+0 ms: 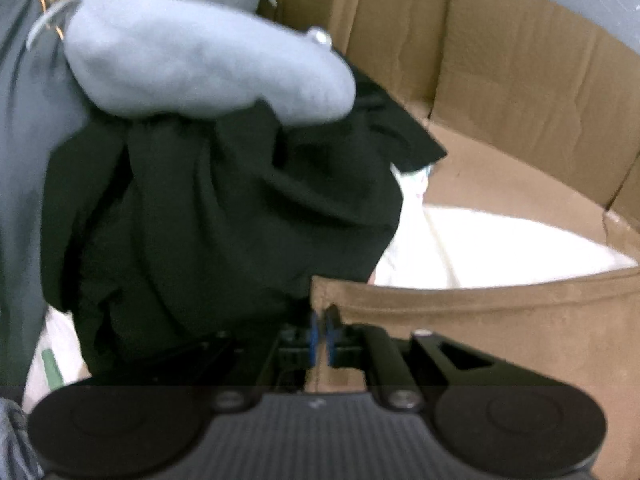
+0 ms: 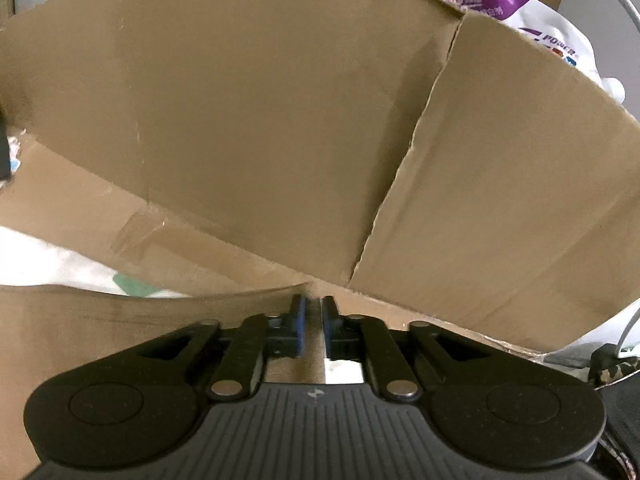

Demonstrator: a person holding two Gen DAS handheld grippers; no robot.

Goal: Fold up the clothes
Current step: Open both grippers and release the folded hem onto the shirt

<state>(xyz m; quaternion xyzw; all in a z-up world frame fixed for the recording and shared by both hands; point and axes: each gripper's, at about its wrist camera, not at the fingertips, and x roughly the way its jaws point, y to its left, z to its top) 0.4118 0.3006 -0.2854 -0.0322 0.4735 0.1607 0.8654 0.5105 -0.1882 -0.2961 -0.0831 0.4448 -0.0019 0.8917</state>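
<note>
A cardboard box [image 2: 248, 128] is hemming in both views, its far walls rising close and a torn seam running down the right wall; open floor is showing between the clothes and the far wall. The left gripper [image 1: 320, 334] is pointing steeply down at the tan near flap [image 1: 480, 320], its fingers standing a sliver apart, gripping nothing clearly. The right gripper [image 2: 313, 326] is likewise tilting down, fingers slightly parted and empty. A black garment [image 1: 224, 216] under a grey garment [image 1: 200, 68] is filling the left, over white cloth [image 1: 500, 248]; their outlines are blurring.
</note>
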